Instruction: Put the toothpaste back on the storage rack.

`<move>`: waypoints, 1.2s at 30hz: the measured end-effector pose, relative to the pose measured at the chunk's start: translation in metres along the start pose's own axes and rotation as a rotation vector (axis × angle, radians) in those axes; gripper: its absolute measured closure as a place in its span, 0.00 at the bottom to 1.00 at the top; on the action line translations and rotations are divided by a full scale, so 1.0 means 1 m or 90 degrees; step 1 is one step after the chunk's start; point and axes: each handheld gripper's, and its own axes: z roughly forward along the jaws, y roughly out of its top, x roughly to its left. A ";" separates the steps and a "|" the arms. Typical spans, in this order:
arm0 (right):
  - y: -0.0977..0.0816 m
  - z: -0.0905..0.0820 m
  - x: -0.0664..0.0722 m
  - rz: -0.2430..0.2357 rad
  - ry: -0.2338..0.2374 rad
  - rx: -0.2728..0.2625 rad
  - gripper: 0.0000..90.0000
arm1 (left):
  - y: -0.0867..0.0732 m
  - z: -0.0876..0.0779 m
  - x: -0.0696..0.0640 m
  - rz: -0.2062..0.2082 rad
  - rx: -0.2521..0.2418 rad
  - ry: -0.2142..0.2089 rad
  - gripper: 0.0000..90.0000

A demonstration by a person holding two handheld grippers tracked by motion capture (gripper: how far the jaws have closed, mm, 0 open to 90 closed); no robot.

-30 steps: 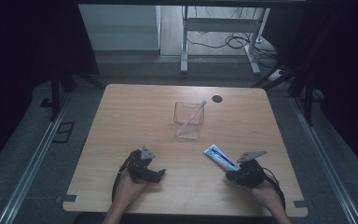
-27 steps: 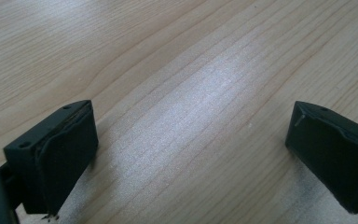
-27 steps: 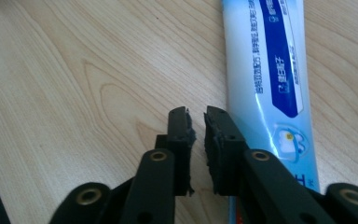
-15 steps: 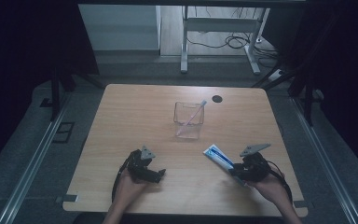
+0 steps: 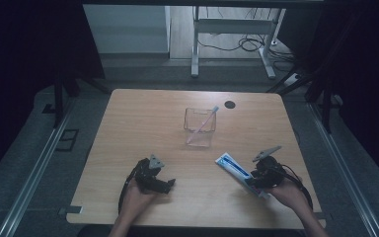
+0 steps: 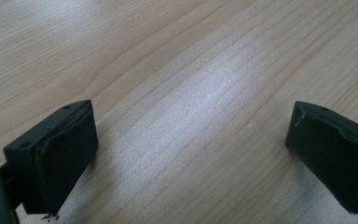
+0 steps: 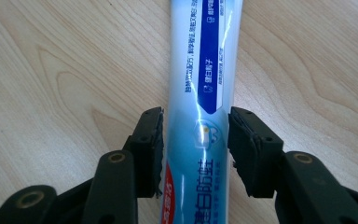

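The wooden surface (image 5: 143,123) carries very little. Near its middle, toward the far edge, stands a clear square container (image 5: 199,127) with a thin stick or brush (image 5: 206,122) leaning in it, its tip poking over the rim; a small dark round mark (image 5: 230,104) lies just beyond it.

The toothpaste tube (image 5: 238,170), white and blue with printed lettering, lies flat on the surface at the near right, set on a slant with one end pointing toward the container, well apart from it. The right gripper (image 5: 254,181) sits over the tube's near end. In the right gripper view its jaws straddle the tube (image 7: 200,116), one on each long side. They have just been opening, and a thin gap shows between each pad and the tube, so the tube sits between them but is not pressed.

The left gripper (image 5: 165,185) rests low at the near left, well apart from everything. In the left gripper view its jaws stand wide with only bare wood (image 6: 186,107) between them.

The tube looks light and soft: a plastic skin that gives under pressure, glossy enough to slip. A hard squeeze across the filled middle would likely dent it or push paste toward the cap. The better hold is probably across its width near the flat crimped end or by the stiffer shoulder at the cap, with moderate force.
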 end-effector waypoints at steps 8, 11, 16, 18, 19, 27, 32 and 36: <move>0.011 0.013 -0.003 0.009 0.002 0.049 0.57 | 0.000 0.000 0.000 0.000 0.001 0.000 0.03; 0.015 0.017 -0.004 0.015 0.002 0.068 0.55 | 0.000 0.000 0.000 0.000 0.001 0.000 0.03; 0.023 0.025 -0.004 0.017 0.000 0.099 0.54 | 0.000 0.000 0.000 -0.001 0.001 0.000 0.03; 0.026 0.027 -0.004 0.018 0.000 0.111 0.54 | 0.000 0.000 0.000 -0.001 0.001 0.000 0.03; 0.028 0.028 -0.004 0.018 -0.001 0.117 0.54 | 0.000 0.000 0.000 -0.001 0.001 0.000 0.03; 0.036 0.037 -0.003 0.017 -0.004 0.151 0.53 | 0.000 0.000 0.000 -0.001 0.001 0.000 0.03; 0.038 0.036 -0.002 0.031 -0.011 0.155 0.64 | 0.000 0.000 0.000 -0.001 0.001 0.000 0.03; 0.039 0.032 -0.002 0.029 -0.015 0.155 0.73 | 0.000 0.000 0.000 -0.001 0.001 0.000 0.03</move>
